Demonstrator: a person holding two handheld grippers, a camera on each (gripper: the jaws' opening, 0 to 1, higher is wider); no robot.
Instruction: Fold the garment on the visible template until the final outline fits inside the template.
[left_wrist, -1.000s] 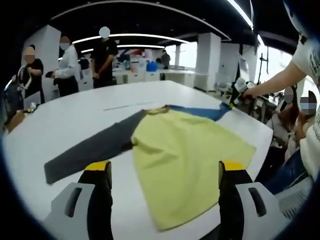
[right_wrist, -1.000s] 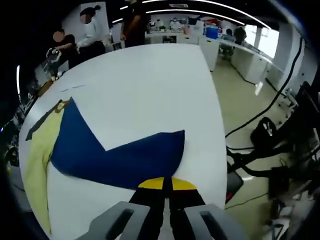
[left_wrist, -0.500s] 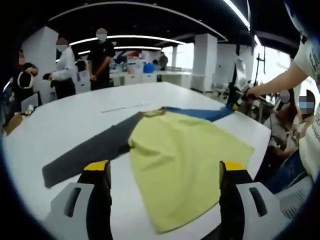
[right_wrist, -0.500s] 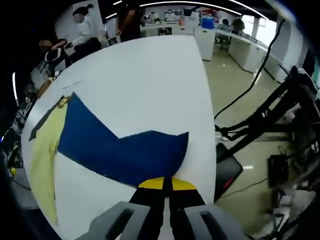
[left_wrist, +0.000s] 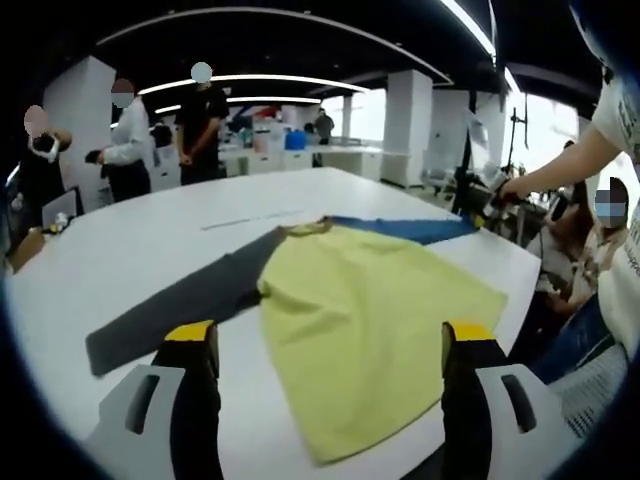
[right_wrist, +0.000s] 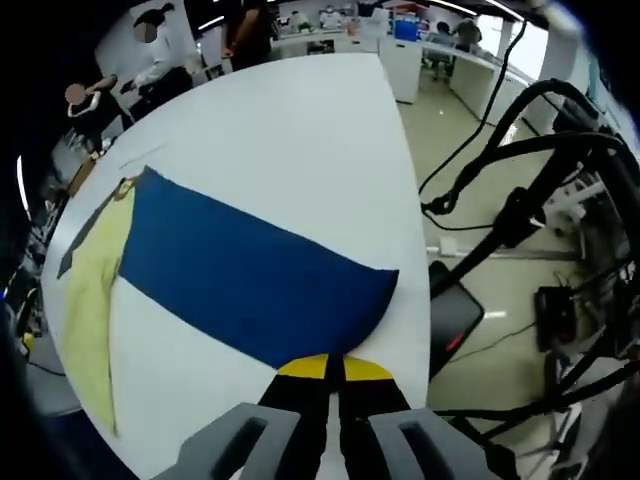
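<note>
The garment (left_wrist: 370, 330) is lying flat on the white table (left_wrist: 130, 250). Its blue sleeve (right_wrist: 250, 285) is being pinched at the cuff by the closed right gripper (right_wrist: 333, 368), held low at the table's edge; the pull is best kept even. The left gripper (left_wrist: 325, 345) is being held wide open over the yellow hem.
</note>
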